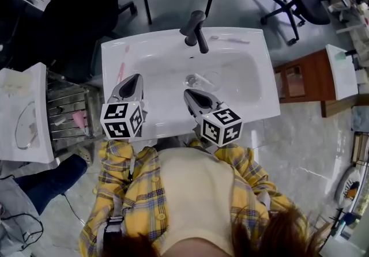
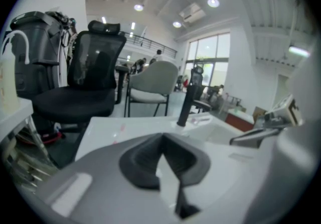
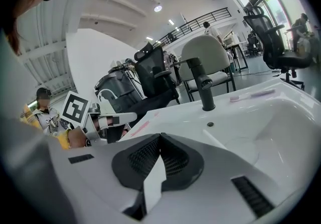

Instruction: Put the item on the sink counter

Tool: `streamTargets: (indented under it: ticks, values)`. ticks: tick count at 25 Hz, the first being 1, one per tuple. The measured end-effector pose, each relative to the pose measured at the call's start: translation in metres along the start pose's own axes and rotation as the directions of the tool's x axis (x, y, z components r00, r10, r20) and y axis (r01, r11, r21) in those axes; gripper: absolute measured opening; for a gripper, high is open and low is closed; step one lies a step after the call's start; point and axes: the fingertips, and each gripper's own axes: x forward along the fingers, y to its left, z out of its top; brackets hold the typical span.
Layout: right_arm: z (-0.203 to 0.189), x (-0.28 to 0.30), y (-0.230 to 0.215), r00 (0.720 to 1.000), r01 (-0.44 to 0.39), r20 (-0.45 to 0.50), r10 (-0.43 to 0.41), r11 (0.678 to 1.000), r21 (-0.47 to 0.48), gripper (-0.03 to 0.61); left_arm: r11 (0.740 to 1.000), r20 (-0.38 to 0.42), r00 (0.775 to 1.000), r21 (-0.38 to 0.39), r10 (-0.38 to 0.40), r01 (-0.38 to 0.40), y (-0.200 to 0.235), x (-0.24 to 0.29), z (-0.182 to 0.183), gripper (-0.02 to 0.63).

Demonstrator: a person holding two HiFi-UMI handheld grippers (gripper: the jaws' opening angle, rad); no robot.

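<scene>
"Two claws, left (image 1: 137, 77) and right (image 1: 188, 93), both pinched shut over the front edge of the sink (image 1: 173, 126), nothing between either pair of jaws"

"And the item?"

"Probably the clear cup (image 1: 203, 80) down near the middle of the basin (image 1: 164, 74), just ahead of the right claw. Hard to say whether upright or tipped over. Pink toothbrush (image 1: 121, 67) and pale toothbrush (image 1: 229, 38) already up on the counter (image 1: 167, 42), either side of the black tap (image 1: 196, 31)"

"Tricky to lift?"

"Likely light and stiff, but smooth and maybe wet, so slippery; breakable if glass. Best to open the right claw wide, then take the wall at the rim, one jaw inside and one outside, with a gentle squeeze. Bare counter to the right of the basin for setting down"
</scene>
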Motion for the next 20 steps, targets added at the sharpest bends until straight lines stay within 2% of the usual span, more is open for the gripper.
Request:
streamTargets:
  ticks: [20]
  values:
    - [0.002, -0.044, -0.008, 0.998, -0.019, 0.065, 0.02, 1.0, -0.008, 0.012, 0.997, 0.027, 0.997, 0.004, -0.073, 0.073, -0.089, -0.036, -0.002, 0.008]
